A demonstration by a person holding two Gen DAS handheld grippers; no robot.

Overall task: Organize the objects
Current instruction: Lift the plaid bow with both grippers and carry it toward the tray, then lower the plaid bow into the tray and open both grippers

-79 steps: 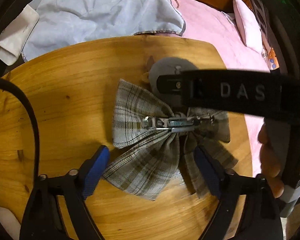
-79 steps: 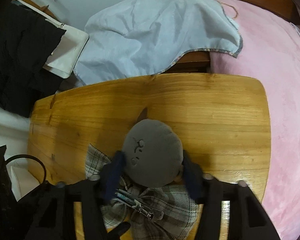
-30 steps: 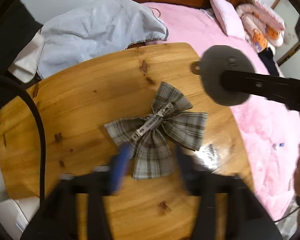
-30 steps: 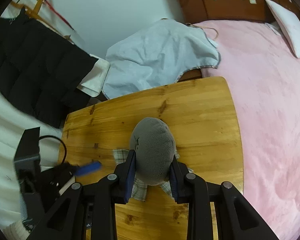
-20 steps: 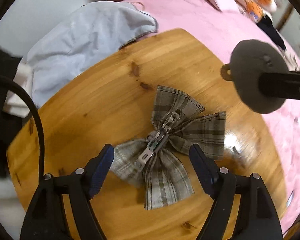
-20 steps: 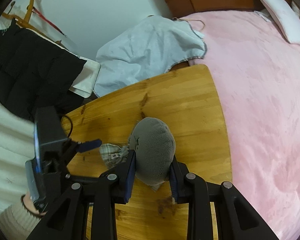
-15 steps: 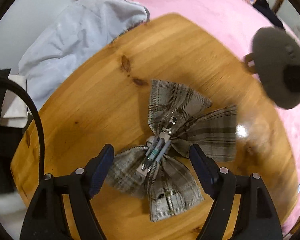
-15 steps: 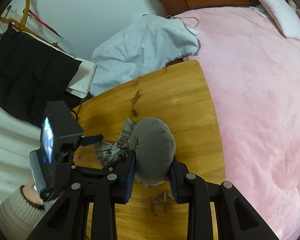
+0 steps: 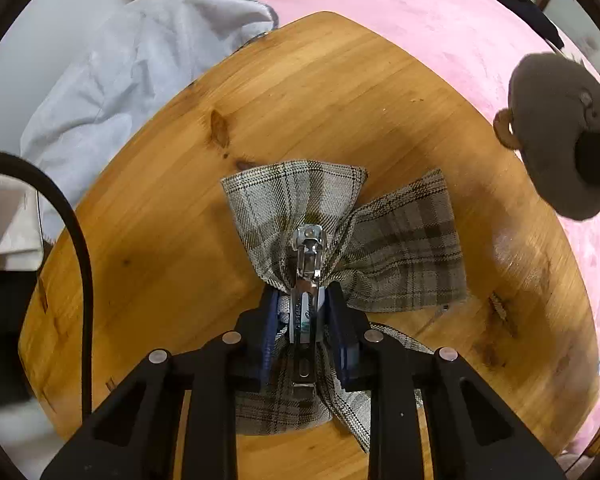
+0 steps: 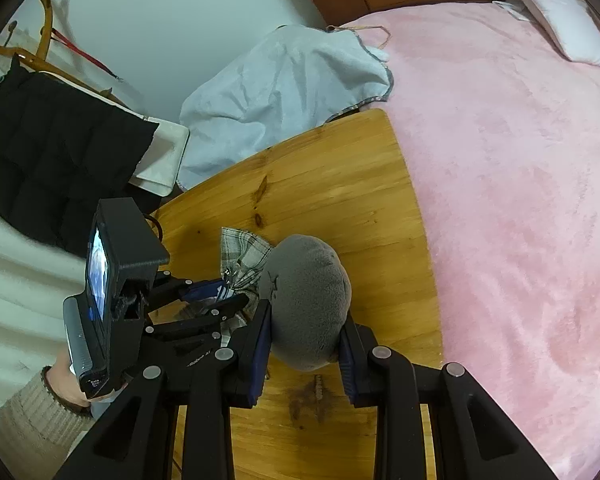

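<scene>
A grey plaid bow hair clip (image 9: 400, 236) lies on the round wooden table (image 9: 172, 248). My left gripper (image 9: 306, 312) is shut on the bow's metal clip (image 9: 307, 264) at its centre. In the right wrist view the bow (image 10: 242, 256) shows beside the left gripper (image 10: 216, 294). My right gripper (image 10: 302, 344) is shut on a grey round plush (image 10: 306, 316) and holds it above the table's right side. The plush also shows in the left wrist view (image 9: 556, 136), at the right, over the table edge.
A pale blue cloth (image 9: 132, 68) lies past the table's far edge. A pink bed (image 10: 520, 184) runs along the table's right side. A black jacket (image 10: 40, 152) hangs at the left. A black cable (image 9: 80, 248) crosses the left wrist view.
My left gripper has dropped onto the bow and shut on its metal clip. My right gripper has lifted the grey plush off the bow and carried it to the right.
</scene>
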